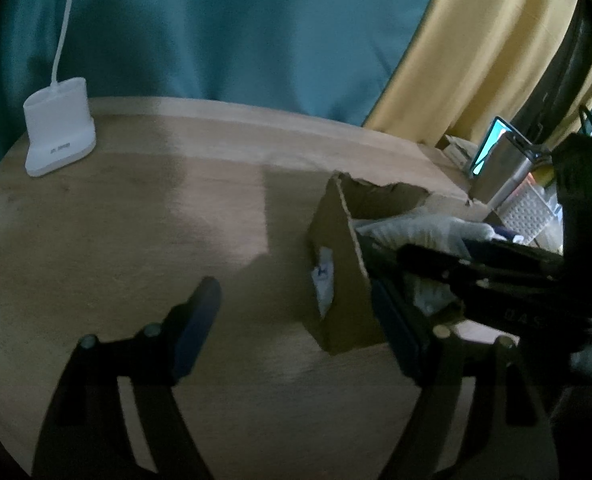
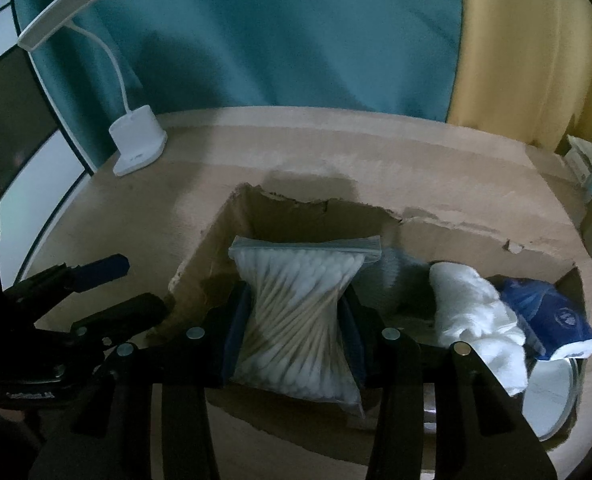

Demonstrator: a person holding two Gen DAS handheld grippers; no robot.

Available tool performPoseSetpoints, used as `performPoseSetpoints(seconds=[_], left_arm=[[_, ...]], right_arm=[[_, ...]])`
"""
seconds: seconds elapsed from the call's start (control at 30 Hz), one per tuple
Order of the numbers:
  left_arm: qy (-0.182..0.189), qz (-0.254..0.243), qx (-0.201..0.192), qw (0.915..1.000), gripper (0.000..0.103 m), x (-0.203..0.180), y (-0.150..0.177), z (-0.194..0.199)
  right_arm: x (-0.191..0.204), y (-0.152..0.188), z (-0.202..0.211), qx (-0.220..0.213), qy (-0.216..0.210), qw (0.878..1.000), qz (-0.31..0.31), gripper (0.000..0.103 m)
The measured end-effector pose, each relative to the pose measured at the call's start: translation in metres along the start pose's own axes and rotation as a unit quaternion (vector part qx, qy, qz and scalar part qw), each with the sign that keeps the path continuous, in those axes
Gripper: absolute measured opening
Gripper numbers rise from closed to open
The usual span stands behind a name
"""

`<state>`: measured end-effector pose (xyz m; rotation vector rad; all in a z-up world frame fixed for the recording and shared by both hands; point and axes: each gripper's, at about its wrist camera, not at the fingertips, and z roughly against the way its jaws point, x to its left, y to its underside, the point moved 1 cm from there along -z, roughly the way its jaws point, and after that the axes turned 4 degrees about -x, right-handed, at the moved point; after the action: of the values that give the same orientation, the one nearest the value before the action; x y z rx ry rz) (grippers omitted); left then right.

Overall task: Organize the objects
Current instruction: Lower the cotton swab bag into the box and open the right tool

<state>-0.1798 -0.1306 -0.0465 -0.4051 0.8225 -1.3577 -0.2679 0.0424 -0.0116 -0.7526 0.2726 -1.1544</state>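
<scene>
Stowing seems to be the step in hand: the right gripper (image 2: 296,320) has its jaws clamped on a clear zip bag of cotton swabs (image 2: 296,316), pinching it at the waist so the sticks splay out above and below the pads. The bag hangs over the left part of an open cardboard box (image 2: 211,248) with torn upper edges, standing on a wooden table (image 2: 376,152). Other things already lie in the box to the right of the bag: a white cloth (image 2: 472,312), a blue pack (image 2: 552,320) and, at the lower right, what looks like a round white lid or mirror (image 2: 552,396).

By my reading, the next move calls for lowering the bag into the free space at the left wall of the box, then letting the jaws part only once the bag rests on the bottom, so that it does not tip out over the torn rim. Whether it touches the bottom now I cannot tell.

Both grippers point steeply downward. The left gripper (image 1: 300,320) waits at the box's near left corner with its jaws wide apart and nothing gripped; one finger (image 1: 199,312) stands over bare table, the other sits at or just inside the box wall (image 1: 336,264). It looks placed to steady the box. A white desk lamp (image 1: 57,136) stands well apart at the table's far left.
</scene>
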Motion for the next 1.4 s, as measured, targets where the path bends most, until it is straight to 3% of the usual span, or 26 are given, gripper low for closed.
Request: performPoseSetpoints(seconds=[0.2, 0.3, 0.43, 1.4], left_arm=[[-0.015, 0.001, -0.006, 0.9999, 0.081, 0.001, -0.004, 0.002], [-0.018, 0.001, -0.010, 0.9998, 0.081, 0.000, -0.005, 0.004], [-0.022, 0.002, -0.013, 0.9997, 0.081, 0.001, -0.007, 0.008], [-0.017, -0.029, -0.033, 0.9989, 0.081, -0.046, 0.004, 0.044]], right_arm=[[-0.001, 0.002, -0.003, 0.003, -0.002, 1.000, 0.002, 0.050], [-0.001, 0.002, -0.001, 0.001, -0.008, 1.000, 0.004, 0.070], [-0.003, 0.003, 0.004, -0.008, -0.009, 1.000, 0.006, 0.079], [-0.010, 0.017, 0.061, -0.050, -0.001, 0.999, 0.003, 0.079]])
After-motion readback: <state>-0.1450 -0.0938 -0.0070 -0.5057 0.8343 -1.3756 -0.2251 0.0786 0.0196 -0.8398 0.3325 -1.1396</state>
